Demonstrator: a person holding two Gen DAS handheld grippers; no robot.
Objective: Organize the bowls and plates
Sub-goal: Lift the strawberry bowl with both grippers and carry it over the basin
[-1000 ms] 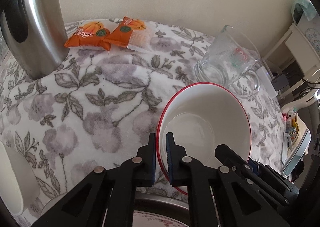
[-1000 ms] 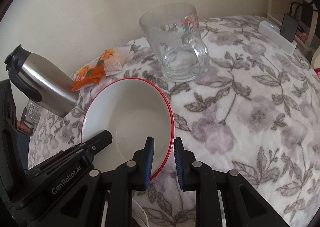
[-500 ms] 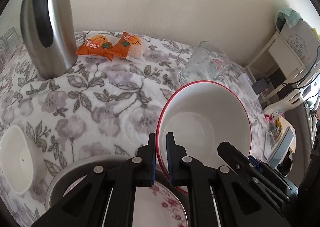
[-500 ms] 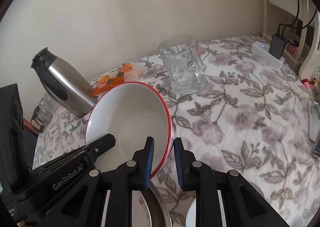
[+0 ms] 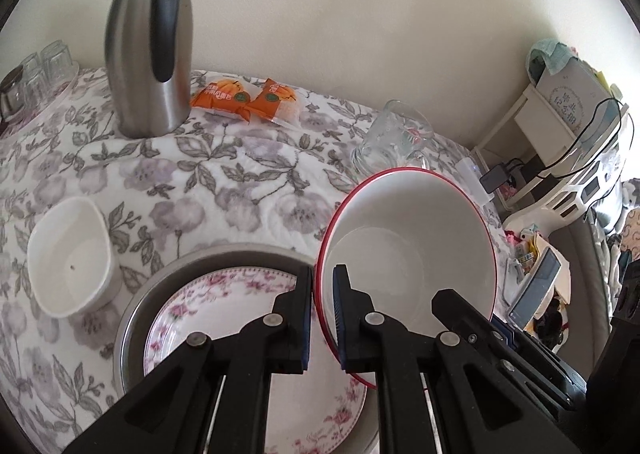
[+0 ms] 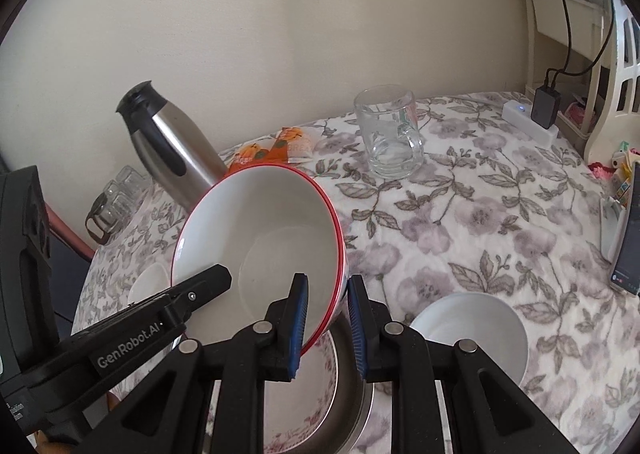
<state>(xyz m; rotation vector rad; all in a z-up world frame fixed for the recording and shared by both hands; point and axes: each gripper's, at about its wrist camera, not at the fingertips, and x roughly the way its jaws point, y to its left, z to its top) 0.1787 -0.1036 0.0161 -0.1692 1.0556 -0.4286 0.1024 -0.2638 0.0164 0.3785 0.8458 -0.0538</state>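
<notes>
A steel jug (image 5: 150,38) stands upright on the flowered cloth (image 5: 224,190) near the wall, with two orange snack packets (image 5: 244,98) just beside it and a glass mug (image 6: 390,134) further along.

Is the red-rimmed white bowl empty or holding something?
Empty: the red-rimmed white bowl shows a bare white interior in both wrist views.

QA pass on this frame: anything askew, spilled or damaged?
Nothing spilled or broken. Only the red-rimmed bowl is askew: tilted in the air, clamped at its rim by both the left gripper and right gripper, above the floral plate.
</notes>
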